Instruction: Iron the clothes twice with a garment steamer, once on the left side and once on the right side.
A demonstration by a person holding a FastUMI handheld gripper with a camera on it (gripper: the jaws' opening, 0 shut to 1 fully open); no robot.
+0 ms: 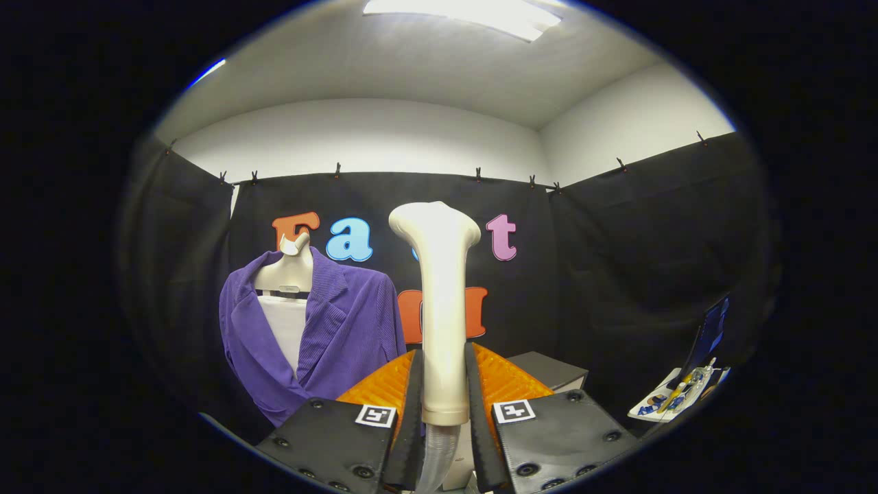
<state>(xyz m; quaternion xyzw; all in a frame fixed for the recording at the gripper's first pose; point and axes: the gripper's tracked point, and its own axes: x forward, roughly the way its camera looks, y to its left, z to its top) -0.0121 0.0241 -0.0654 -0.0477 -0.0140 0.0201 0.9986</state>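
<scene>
Tool (443, 405) clamps smooth steamer wand (439, 309) — ribbed, perhaps corduroy, jacket (343, 329) beyond.

Black cloth (617, 274) hangs from small clips (478, 174) across the middle of the frame, below white walls (370, 137). A ceiling light panel (466, 15) glows at top centre. A grey cabinet (552, 369) stands lower right of centre.

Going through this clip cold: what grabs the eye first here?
The pale steamer handle stands upright between the gripper jaws, which press on it from both sides, its flared head well above them. Beyond and off to one side, a purple jacket hangs on a white mannequin against the black cloth wall.
</scene>
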